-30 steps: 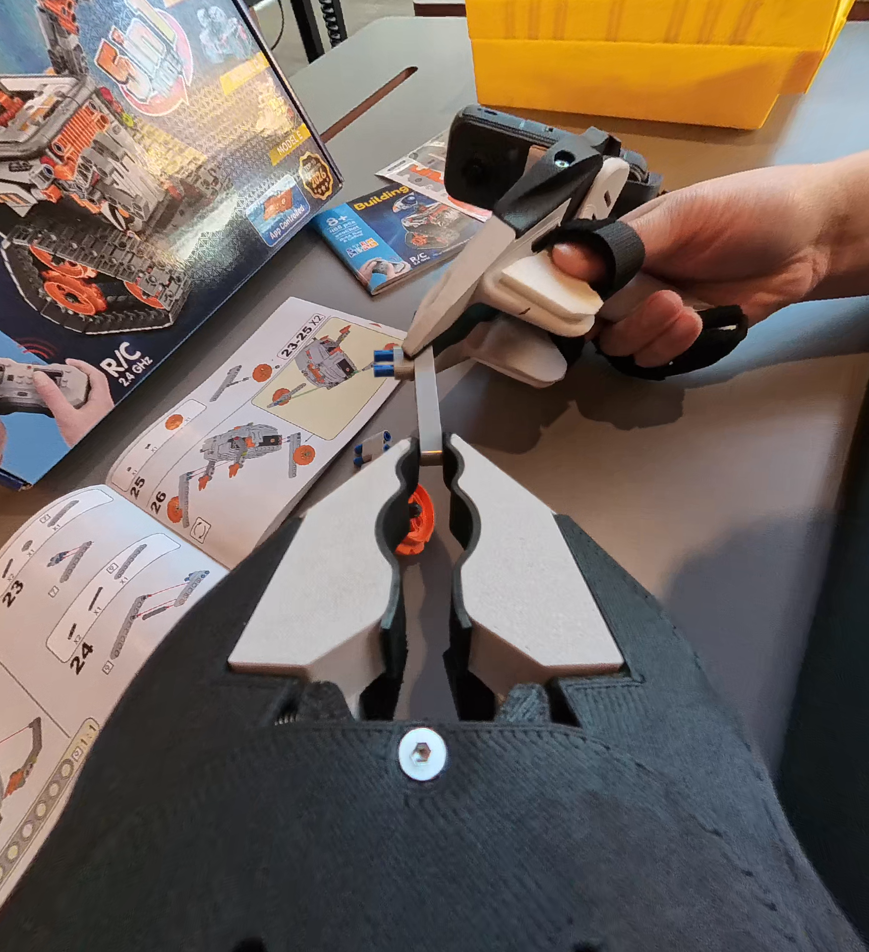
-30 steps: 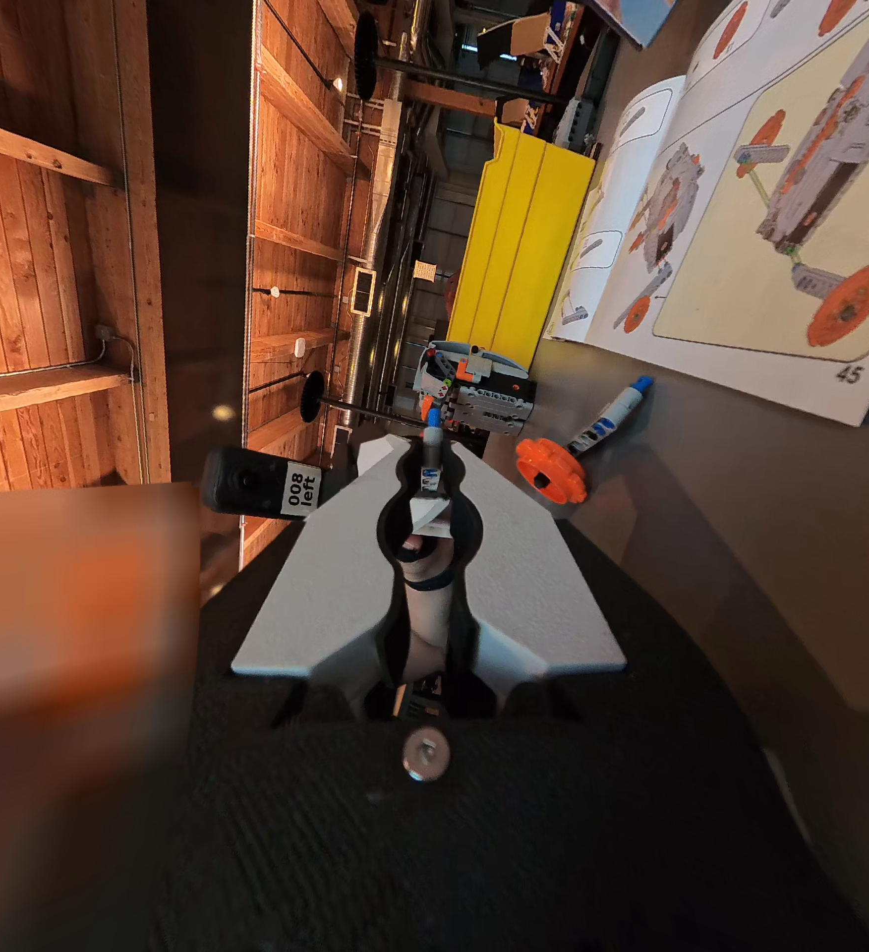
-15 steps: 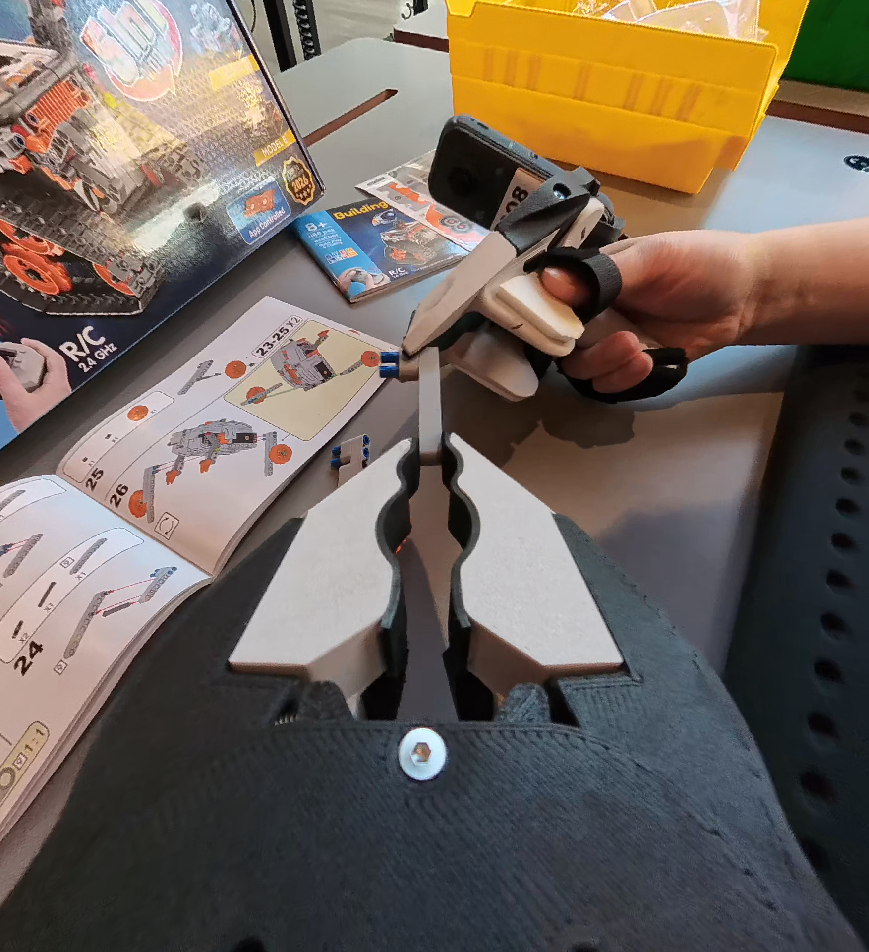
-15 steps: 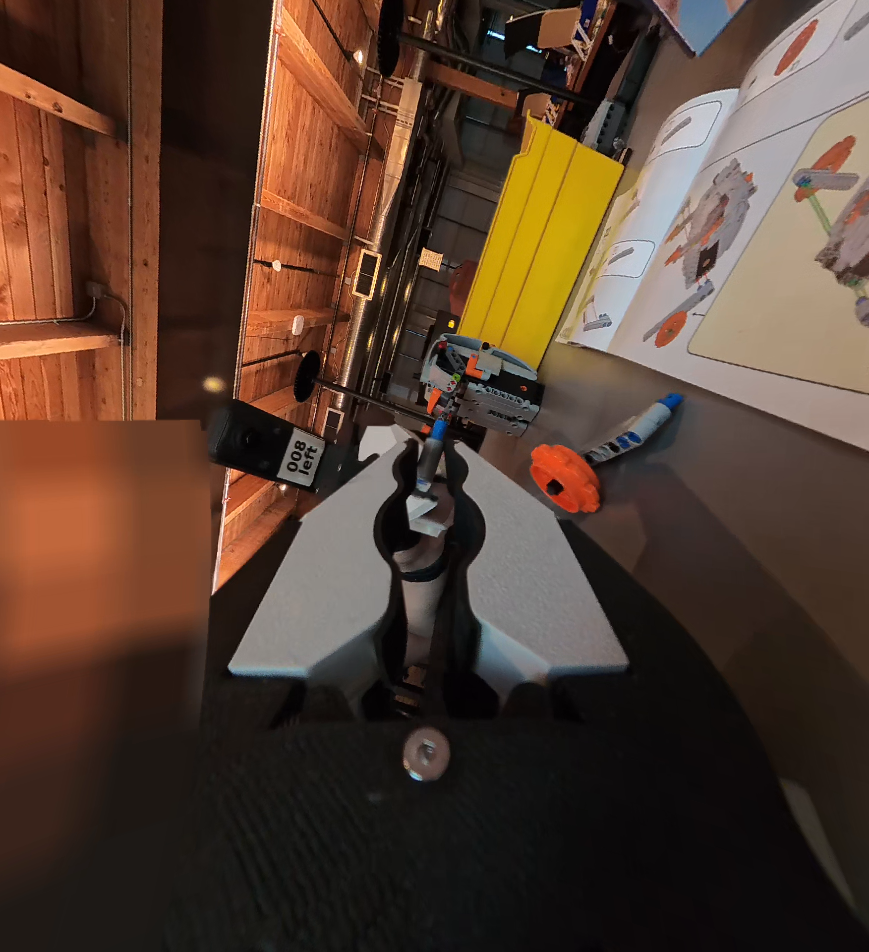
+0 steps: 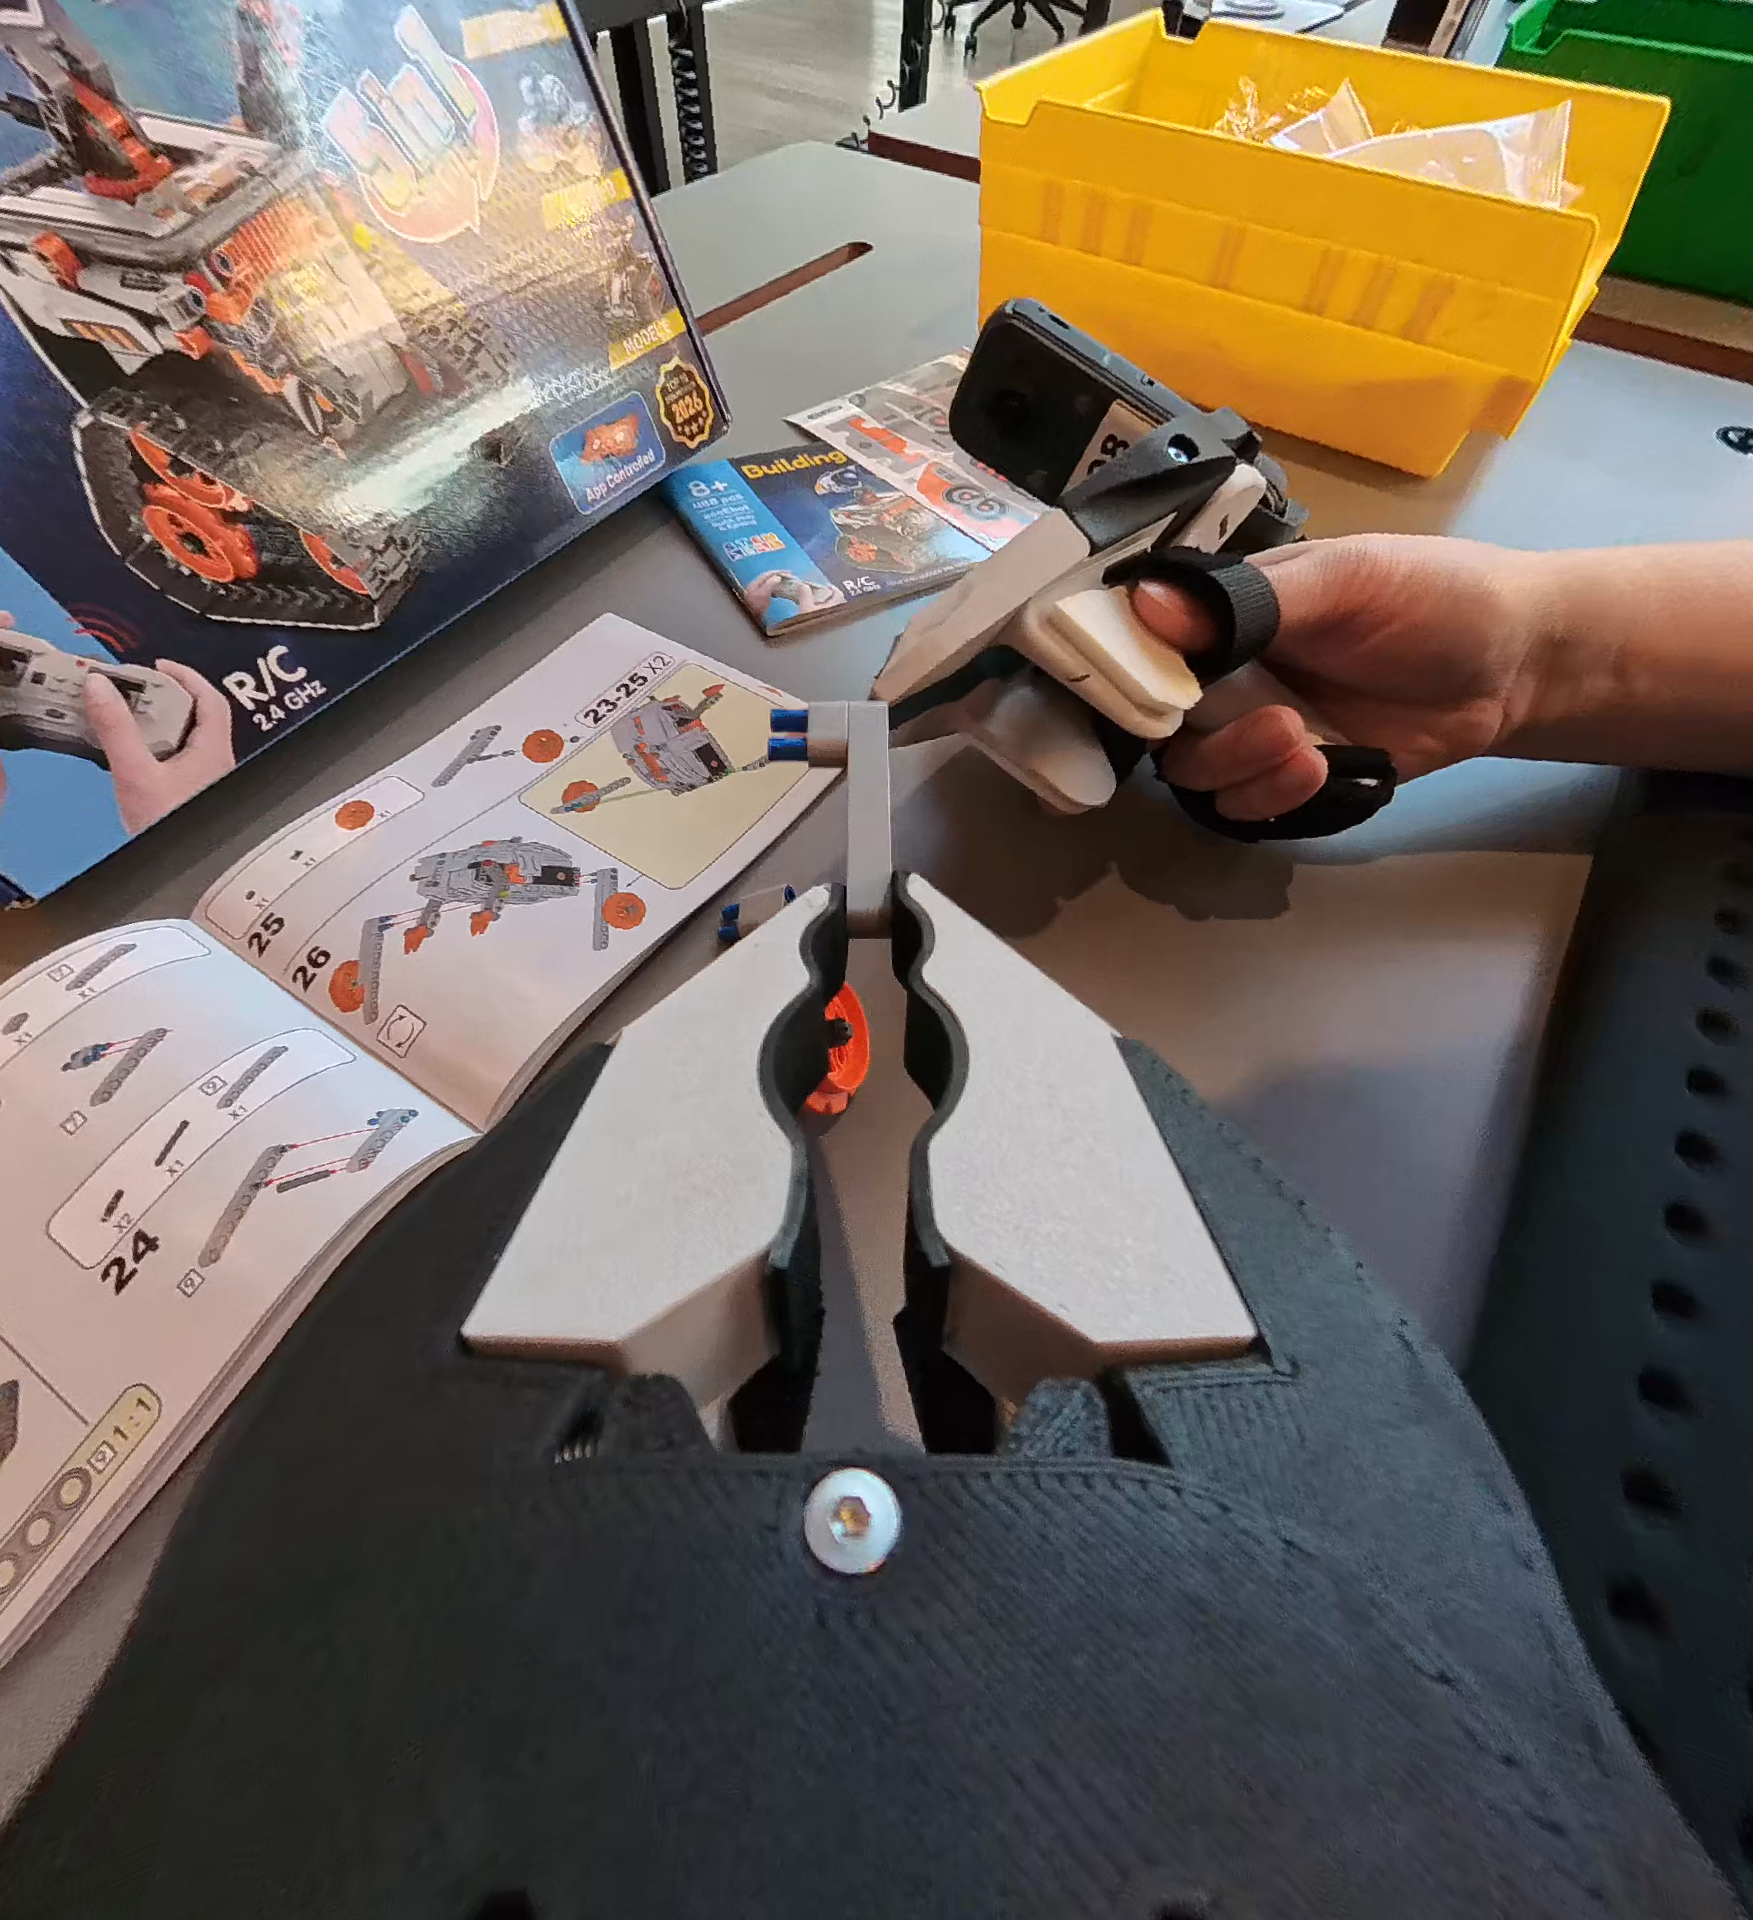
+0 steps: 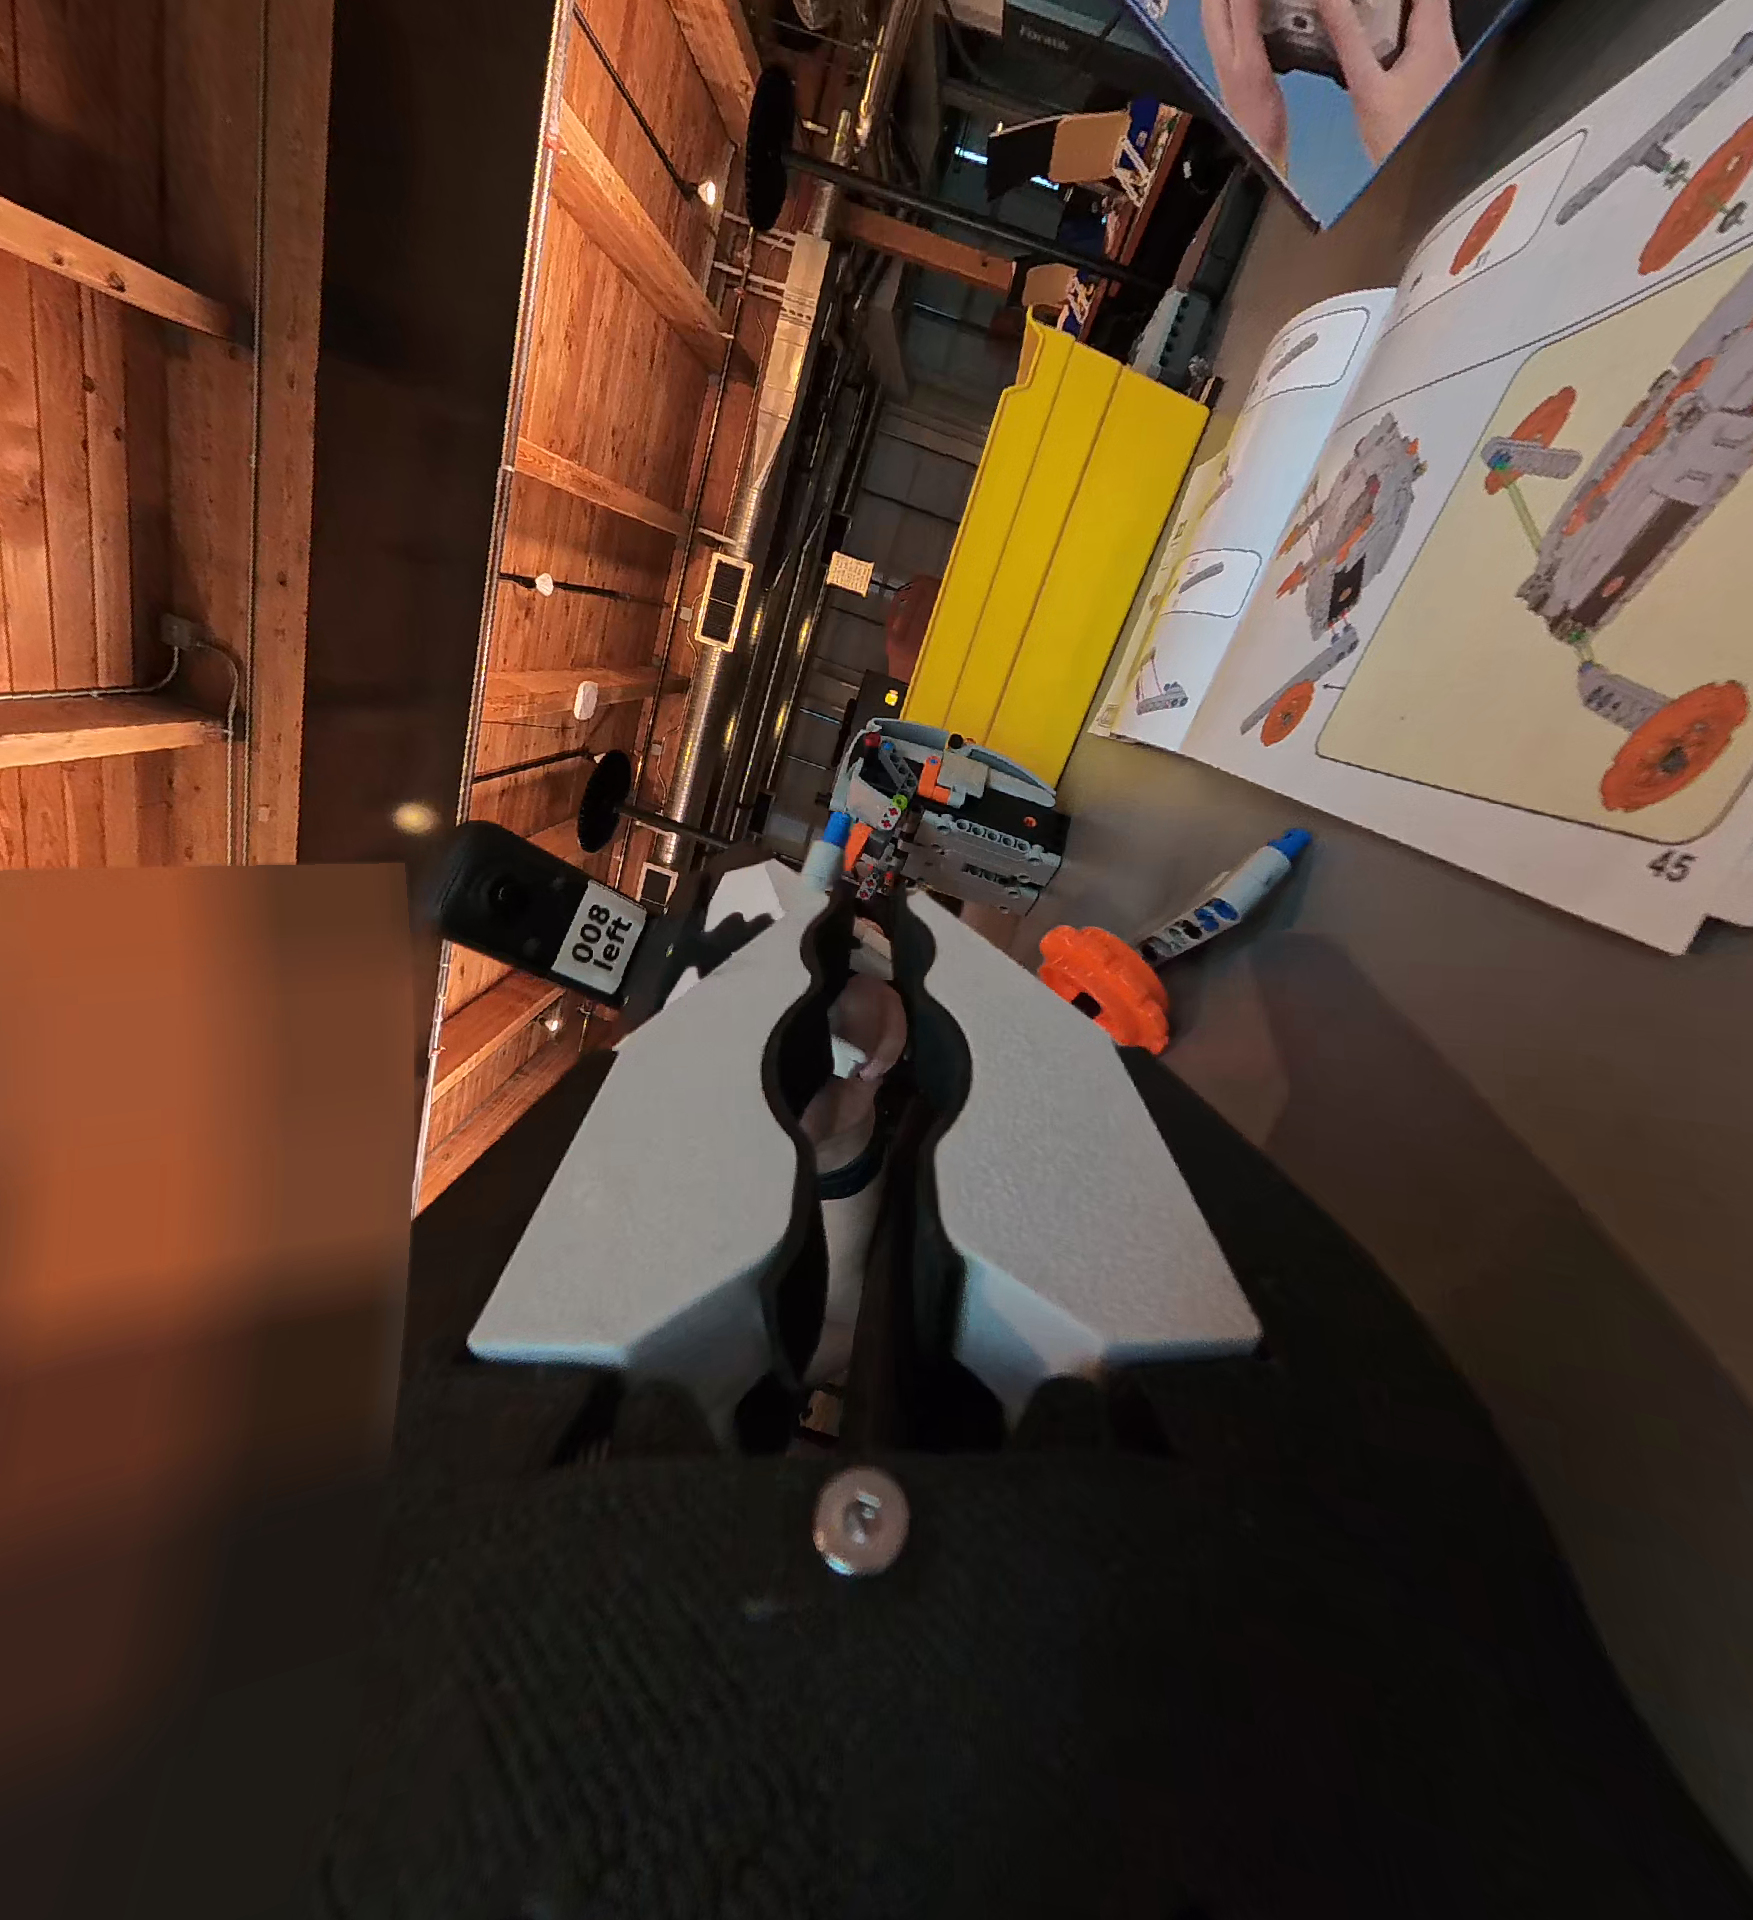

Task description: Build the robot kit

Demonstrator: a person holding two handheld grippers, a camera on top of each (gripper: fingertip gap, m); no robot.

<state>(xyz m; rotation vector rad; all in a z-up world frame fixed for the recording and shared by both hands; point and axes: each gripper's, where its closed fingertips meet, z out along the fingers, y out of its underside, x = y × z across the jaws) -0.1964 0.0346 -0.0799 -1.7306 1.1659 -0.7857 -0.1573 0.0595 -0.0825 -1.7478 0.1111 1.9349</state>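
Observation:
In the left wrist view my left gripper (image 5: 867,914) is shut on the lower end of a slim grey beam (image 5: 867,821), which stands upright above the table. Two blue pins (image 5: 787,734) stick out leftwards from its top. My right gripper (image 5: 887,707), held by a hand, comes in from the right and is shut on the beam's top end. In the right wrist view my right gripper (image 6: 856,904) has its jaws together, and a pale piece with a blue tip (image 6: 822,857) shows just past them. An orange wheel (image 5: 839,1049) lies on the table under the left fingers.
An open instruction manual (image 5: 332,987) lies to the left and a big toy box (image 5: 280,364) stands behind it. A yellow bin (image 5: 1267,260) is at the back and a small booklet (image 5: 820,530) lies in front of it. A loose blue-tipped pin (image 6: 1220,899) and a half-built model (image 6: 955,821) are on the table. Spacing between my two grippers at the tips: around 5 cm.
Both grippers keep hold of the beam. The left view has tilted up and back, so more of the yellow bin shows. The manual has slid rightwards in the right view.

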